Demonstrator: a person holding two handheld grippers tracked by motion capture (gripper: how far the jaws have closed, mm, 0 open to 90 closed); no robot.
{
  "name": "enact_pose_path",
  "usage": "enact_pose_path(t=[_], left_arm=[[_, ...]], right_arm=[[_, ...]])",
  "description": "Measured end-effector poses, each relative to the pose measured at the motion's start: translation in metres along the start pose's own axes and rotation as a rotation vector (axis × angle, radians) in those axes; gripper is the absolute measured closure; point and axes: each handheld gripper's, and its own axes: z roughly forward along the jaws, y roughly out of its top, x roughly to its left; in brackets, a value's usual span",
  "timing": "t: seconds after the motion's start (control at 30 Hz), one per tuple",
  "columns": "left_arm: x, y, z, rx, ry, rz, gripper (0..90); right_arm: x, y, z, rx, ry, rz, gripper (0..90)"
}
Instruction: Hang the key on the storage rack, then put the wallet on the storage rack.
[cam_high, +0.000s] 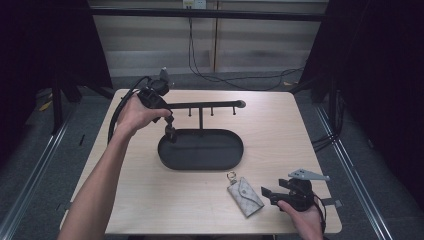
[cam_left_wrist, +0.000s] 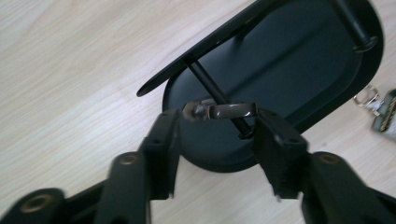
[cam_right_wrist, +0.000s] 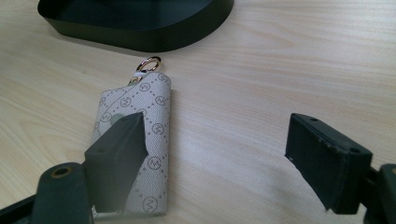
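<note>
Item: small brown metal clip (cam_left_wrist: 219, 111), oblong, with a rounded knob at one end. Seen in the left gripper view lying across the gap between the two black jaws, level with their tips, in front of the thin peg of the stand. The left gripper (cam_left_wrist: 217, 119) has its jaws parted; the clip spans the space between the tips, and whether the pads press on it cannot be told. In the high view the left gripper (cam_high: 170, 131) hangs over the 9 o'clock end of the tray, pointing down, held by the left hand (cam_high: 136, 114).

Stand (cam_high: 201, 116): black, a T-shaped post with a horizontal bar (cam_high: 207, 105) carrying short pegs, rising from the tray's 12 o'clock edge.

Tray (cam_high: 201, 150): black, oval, shallow rim, at the table's centre.

Key pouch (cam_high: 245, 196): beige patterned fabric with a snap flap and a gold ring (cam_high: 231, 175) at its 12 o'clock end. Lies flat on the table at 5 o'clock from the tray, apart from it.

Right gripper (cam_high: 267, 193): at 3 o'clock of the pouch, just beside it, low over the table, held by the right hand (cam_high: 305, 217). In the right gripper view its jaws stand wide apart with nothing between the pads; one jaw overlaps the pouch (cam_right_wrist: 140, 140) in that view.

Table (cam_high: 280, 130): light wood grain.
</note>
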Motion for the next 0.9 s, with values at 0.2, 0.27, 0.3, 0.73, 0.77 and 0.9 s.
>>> enact_pose_path(t=[0.2,0.27,0.3,0.73,0.77,0.9], left_arm=[[0.007,-0.015,-0.002,-0.073,-0.034,-0.029,37.1],[0.01,-0.021,-0.003,-0.094,-0.054,-0.037,31.1],[0.011,-0.024,-0.003,-0.11,-0.065,-0.033,28.0],[0.015,-0.065,-0.012,-0.227,-0.091,0.001,19.8],[0.016,-0.068,-0.012,-0.237,-0.092,0.018,19.5],[0.015,-0.086,-0.009,-0.246,-0.051,0.032,22.4]], right_arm=[[0.0,0.0,0.001,0.004,0.003,-0.004,20.5],[0.0,0.0,0.001,0.004,0.003,-0.002,20.5],[0.0,0.0,0.001,0.004,0.003,-0.002,20.5],[0.0,0.0,0.002,0.013,0.002,-0.006,20.4],[0.0,0.0,0.002,0.013,0.001,-0.007,20.4],[-0.001,0.001,0.003,0.013,0.0,-0.009,20.4]])
